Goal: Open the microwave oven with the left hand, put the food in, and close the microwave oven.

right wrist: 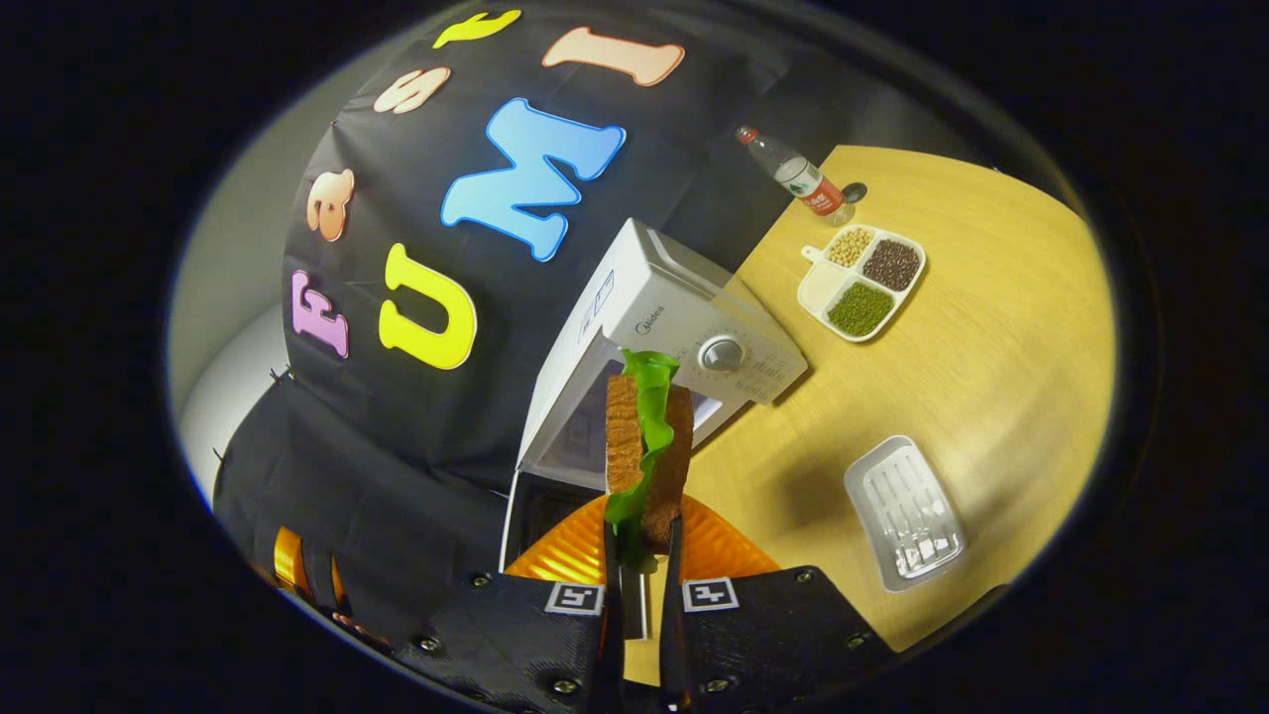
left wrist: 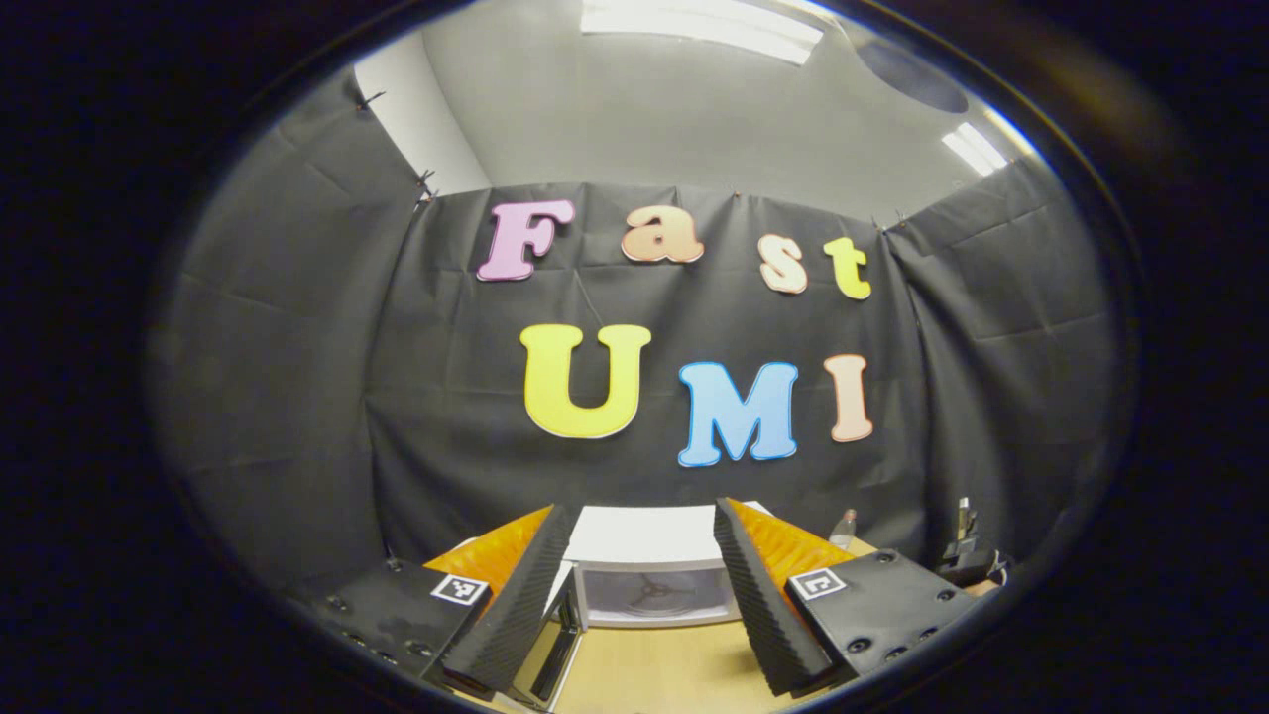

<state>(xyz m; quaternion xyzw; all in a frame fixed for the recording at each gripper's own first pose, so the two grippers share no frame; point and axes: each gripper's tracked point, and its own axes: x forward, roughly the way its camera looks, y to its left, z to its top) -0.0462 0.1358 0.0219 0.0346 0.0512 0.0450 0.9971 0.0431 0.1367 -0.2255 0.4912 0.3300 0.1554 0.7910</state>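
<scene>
Clamped between the right gripper [right wrist: 642, 555] jaws at bottom centre, the sandwich [right wrist: 646, 446] stands upright before the open microwave [right wrist: 684, 327] at mid-frame. Left gripper [left wrist: 642, 605] jaws spread wide and empty, framing the microwave cavity [left wrist: 649, 593] low in frame.

Black cloth wall [left wrist: 297, 377], ceiling lights [left wrist: 704, 25], wooden table [right wrist: 991, 327]

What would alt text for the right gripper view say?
The right gripper pinches a sandwich with lettuce, held before a white microwave with its door open. On the wooden table beyond: a divided dish of beans, an empty white tray, a bottle.
</scene>
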